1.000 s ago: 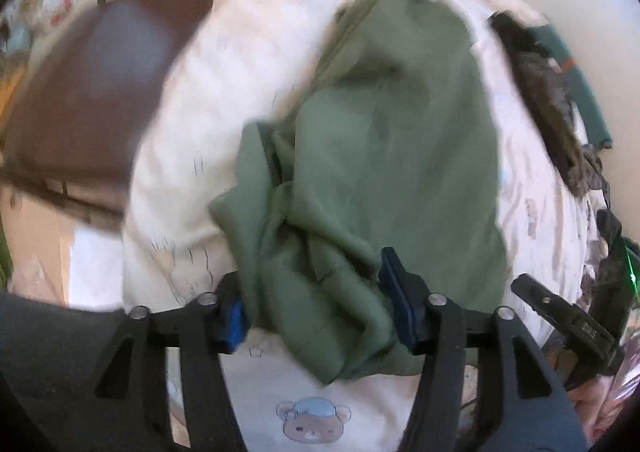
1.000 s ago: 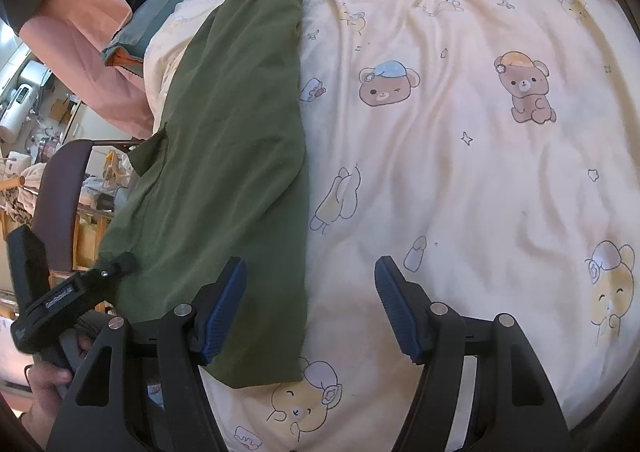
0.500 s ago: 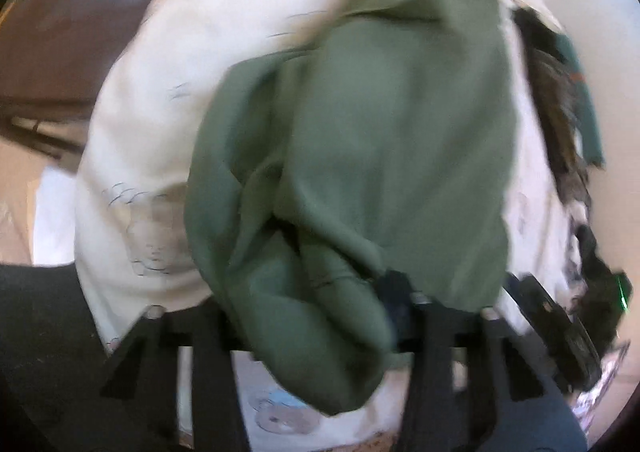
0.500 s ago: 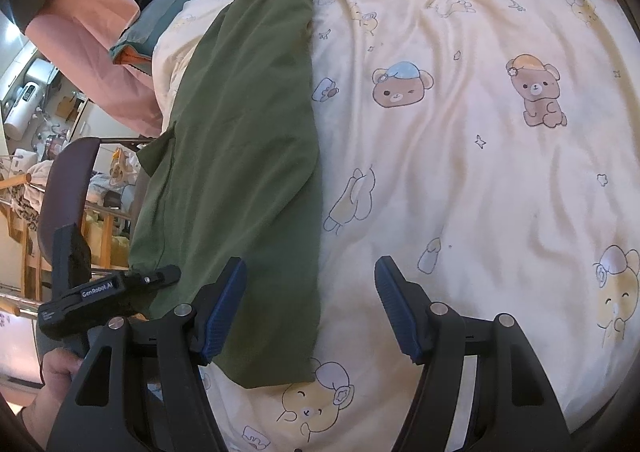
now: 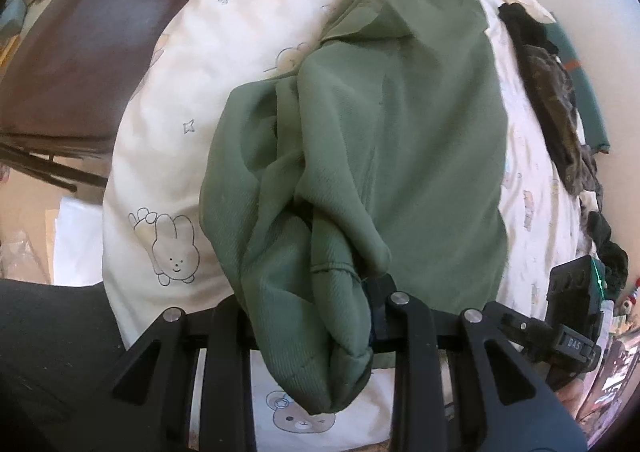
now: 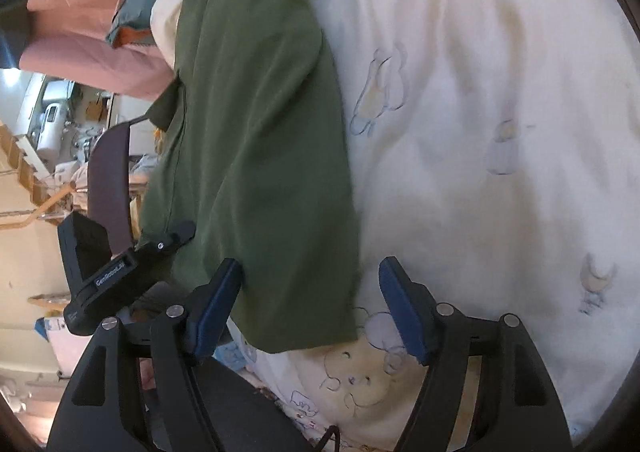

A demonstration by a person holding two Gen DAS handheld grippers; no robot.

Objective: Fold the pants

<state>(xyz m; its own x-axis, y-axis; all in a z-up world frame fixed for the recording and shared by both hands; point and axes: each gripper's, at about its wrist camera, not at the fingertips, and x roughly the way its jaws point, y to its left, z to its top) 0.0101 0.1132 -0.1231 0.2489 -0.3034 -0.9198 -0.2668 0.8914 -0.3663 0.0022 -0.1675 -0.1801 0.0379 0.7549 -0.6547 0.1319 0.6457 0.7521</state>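
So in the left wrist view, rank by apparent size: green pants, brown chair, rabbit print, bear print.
1. Green pants, though nearest the camera.
2. Brown chair, partly cut off by the frame.
3. Rabbit print.
4. Bear print, partly hidden by the pants.

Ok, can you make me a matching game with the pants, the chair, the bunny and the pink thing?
Things:
1. pants
2. chair
3. bunny drawing
4. cushion

Descriptions:
A. pink
B. dark brown, beside the bed
C. green, bunched in the left gripper
D. printed on the cream bedcover

Pairs: 1-C, 2-B, 3-D, 4-A
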